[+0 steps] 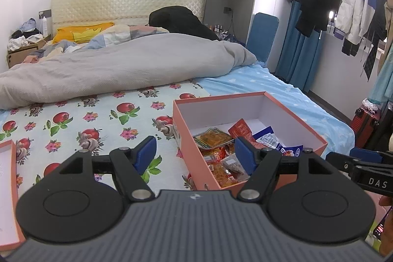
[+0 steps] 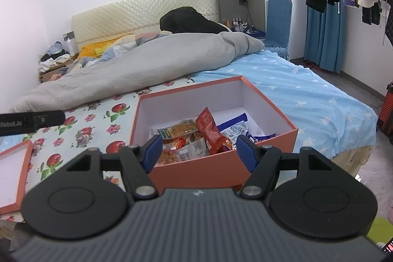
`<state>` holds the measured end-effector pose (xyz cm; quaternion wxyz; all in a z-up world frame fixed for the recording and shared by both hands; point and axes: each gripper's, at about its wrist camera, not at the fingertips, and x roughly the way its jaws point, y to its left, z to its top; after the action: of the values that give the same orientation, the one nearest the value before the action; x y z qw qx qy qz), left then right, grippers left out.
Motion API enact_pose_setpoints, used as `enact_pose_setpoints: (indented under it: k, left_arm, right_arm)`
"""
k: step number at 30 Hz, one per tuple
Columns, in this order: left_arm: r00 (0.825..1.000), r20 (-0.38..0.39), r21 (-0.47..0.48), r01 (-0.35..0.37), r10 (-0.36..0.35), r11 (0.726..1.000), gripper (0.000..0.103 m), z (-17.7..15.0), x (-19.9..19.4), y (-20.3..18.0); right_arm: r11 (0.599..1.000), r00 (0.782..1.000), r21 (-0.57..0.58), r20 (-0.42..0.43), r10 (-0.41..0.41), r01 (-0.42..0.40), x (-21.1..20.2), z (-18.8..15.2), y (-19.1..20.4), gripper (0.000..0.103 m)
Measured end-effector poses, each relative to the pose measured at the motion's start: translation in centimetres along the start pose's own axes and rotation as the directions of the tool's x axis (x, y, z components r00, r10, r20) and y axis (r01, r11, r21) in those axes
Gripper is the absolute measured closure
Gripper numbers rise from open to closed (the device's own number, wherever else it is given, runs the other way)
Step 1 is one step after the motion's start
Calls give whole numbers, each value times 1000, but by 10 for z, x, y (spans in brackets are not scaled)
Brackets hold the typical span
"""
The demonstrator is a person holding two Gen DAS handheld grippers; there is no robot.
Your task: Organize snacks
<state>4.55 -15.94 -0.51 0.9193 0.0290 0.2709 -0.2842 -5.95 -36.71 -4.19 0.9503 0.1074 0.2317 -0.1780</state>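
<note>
An open orange box (image 1: 186, 146) with white inner walls sits on the bed; it also shows in the right wrist view (image 2: 196, 170). Inside lie several snack packets: orange ones (image 1: 213, 138) (image 2: 181, 129), a red one (image 2: 208, 129) (image 1: 242, 130) and a blue and white one (image 1: 267, 138) (image 2: 233, 128). My left gripper (image 1: 196, 155) is open and empty, just left of and above the box's near left wall. My right gripper (image 2: 199, 151) is open and empty, over the box's near wall. The right gripper's body shows at the right edge of the left wrist view (image 1: 363, 171).
The orange box lid (image 1: 8, 190) (image 2: 14, 176) lies inside up at the left on the fruit-patterned sheet (image 1: 73, 124). A grey duvet (image 1: 118, 65) is heaped behind. The blue sheet's edge (image 2: 343, 134) drops to the floor at right. Clothes hang at the far right (image 1: 348, 4).
</note>
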Motion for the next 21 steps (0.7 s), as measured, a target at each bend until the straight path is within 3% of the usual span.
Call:
enact_pose_setpoints:
  k: [2,4,11,13,14,21]
  left_arm:
    - [1000,1,0,-2,2,1000,23,0,0,0]
    - [1000,4,-2,-12,12,1000,12,1,0,1]
    - [1000,-2,-10,-22,22,1000,2,5,1,4]
    - [1000,-6,-21,-20,20,1000,2,6,1,5]
    - [1000,-4,-22,-24,24,999,2,6,1,5]
    - [1000,-9,-44,-29,28,999,2,7,0,7]
  right_arm:
    - [1000,1000,-7,1,1,-1,0,0,1,34]
    - [1000,1000,-16,1,-6,6,0,0,1,35]
    - [1000,1000,-15,14,-16,16,1,1,-1,34]
    - [999,999,-21,24,-23,24,1,2,-2,15]
    - [999,999,-23,29,-25,25,1,2,-2,0]
    - [999,999,-16,19,-46,47,3,3,-5,0]
